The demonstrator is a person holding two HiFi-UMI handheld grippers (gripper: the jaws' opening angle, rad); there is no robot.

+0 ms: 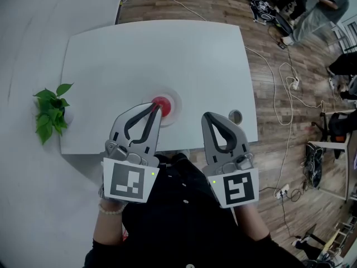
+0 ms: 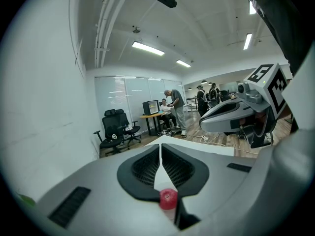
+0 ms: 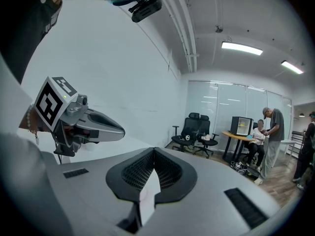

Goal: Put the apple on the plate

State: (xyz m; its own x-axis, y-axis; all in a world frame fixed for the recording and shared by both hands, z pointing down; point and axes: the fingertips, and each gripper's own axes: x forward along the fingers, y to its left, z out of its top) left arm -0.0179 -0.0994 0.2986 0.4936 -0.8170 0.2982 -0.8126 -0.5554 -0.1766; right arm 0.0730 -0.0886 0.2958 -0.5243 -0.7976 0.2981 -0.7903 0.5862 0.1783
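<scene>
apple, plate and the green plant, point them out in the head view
apple point(image 1: 163, 103): head view, on its red top.
plate point(image 1: 177, 99): head view, on the pale rim right of the apple.
plant point(image 1: 51, 114): head view, on the middle of its green leaves.

Left tool point(image 1: 158, 108), right tool point(image 1: 207, 116): jaws together, side by side.

The left gripper point(image 1: 157, 109) partly hides the apple point(image 1: 164, 103) and plate point(image 1: 177, 100).

Matt white table point(image 1: 139, 54); wood-plank floor point(image 1: 217, 7)
</scene>
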